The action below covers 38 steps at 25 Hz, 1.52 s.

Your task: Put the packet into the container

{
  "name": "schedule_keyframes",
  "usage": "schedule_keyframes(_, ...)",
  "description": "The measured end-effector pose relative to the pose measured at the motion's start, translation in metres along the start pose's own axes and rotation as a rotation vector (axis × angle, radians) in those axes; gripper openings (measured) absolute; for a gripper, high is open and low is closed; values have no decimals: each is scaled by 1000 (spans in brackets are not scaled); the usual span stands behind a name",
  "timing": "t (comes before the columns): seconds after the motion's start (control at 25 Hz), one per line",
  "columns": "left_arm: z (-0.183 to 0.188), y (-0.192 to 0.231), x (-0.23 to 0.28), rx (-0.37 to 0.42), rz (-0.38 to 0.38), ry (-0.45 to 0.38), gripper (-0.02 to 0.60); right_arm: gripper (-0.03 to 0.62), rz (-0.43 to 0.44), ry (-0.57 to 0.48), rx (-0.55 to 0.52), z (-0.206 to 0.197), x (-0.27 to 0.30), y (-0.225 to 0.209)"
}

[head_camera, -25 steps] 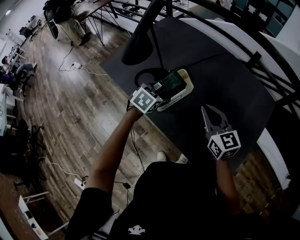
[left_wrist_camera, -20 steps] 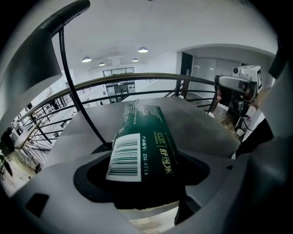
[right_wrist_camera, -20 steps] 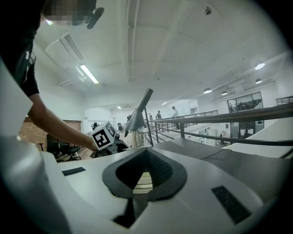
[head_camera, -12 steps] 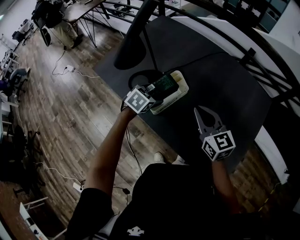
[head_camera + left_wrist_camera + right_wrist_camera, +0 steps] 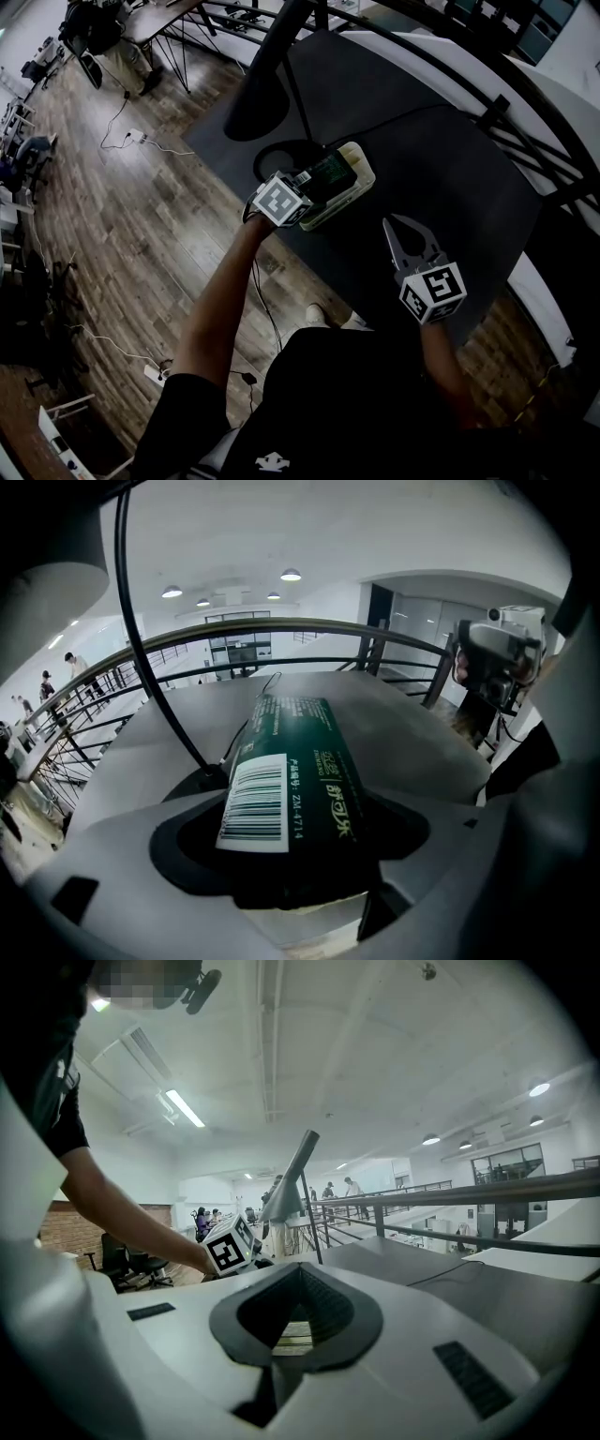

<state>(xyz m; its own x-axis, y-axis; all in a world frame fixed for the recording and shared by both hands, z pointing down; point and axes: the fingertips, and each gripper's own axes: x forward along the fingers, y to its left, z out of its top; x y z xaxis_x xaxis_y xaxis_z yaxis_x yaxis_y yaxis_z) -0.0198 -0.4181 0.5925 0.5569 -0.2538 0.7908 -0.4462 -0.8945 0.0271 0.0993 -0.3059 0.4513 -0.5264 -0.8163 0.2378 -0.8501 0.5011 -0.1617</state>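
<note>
The head view is dim and underexposed. The table [image 5: 450,178] and the person's dark clothes sink to near black across the lower half, and only the wood floor [image 5: 141,216] at left keeps its grain. The railing [image 5: 525,103] bows at upper right. Both gripper views are bright under ceiling lamps [image 5: 291,575] and a strip light [image 5: 185,1107], with black, rounded corners. The packet [image 5: 300,771] barcode reads sharp.

What you can't quite see from here
The packet [image 5: 328,172] covers most of the container [image 5: 367,178]; the lamp [image 5: 258,94] is cut off at twelve o'clock; the people [image 5: 122,56] at eleven are too small.
</note>
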Motion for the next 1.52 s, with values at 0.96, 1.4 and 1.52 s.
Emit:
schedule_keyframes(0.96,-5,2,17,-28,91,-83,420,5,9,1,23,-4,1,-5)
schedule_keyframes(1.4,-3,4,8,-83,91,-140,503,5,15,6,26,-4,0,-3)
schedule_keyframes(1.52,-5,6,5,-100,101,-138,503,5,27,0,16,-4,1,-2)
